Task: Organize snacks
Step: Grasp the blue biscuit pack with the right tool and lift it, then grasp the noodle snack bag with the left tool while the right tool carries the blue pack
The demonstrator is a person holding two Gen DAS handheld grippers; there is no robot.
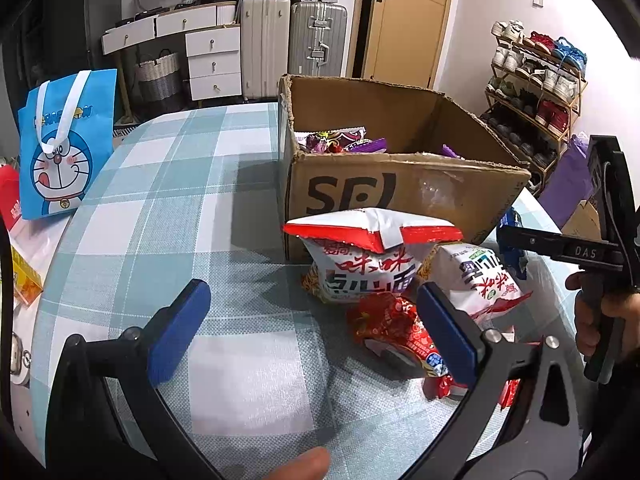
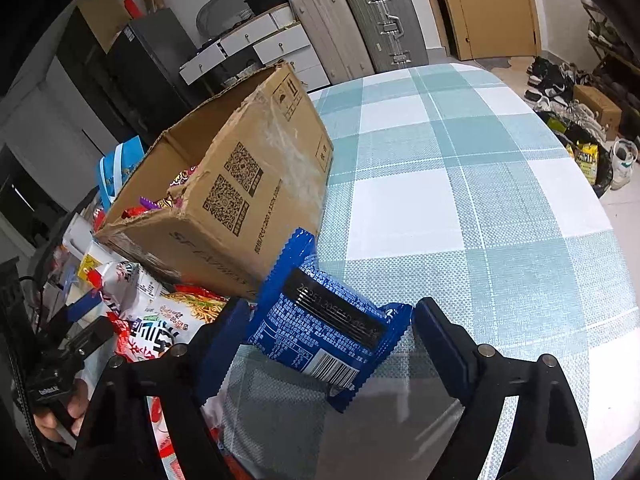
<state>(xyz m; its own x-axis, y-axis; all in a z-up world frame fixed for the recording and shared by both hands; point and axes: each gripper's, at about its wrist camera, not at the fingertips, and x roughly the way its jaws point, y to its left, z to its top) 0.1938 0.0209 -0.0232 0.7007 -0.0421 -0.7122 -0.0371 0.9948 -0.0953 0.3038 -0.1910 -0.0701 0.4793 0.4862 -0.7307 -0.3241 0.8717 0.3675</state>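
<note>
Right now my right fingers stand apart around the blue foil snack packet, left fingers apart, empty; closing off-centre could squirt that slippery packet across the desk.

The tabletop wears a woven check cloth, matt and coarse-grained. The cardboard box is dull brown paperboard with torn edges and glossy tape across one side. The blue snack packet is shiny crinkled plastic film — so are the red-and-white noodle bags. The Doraemon tote bag looks like soft, matt fabric.
</note>
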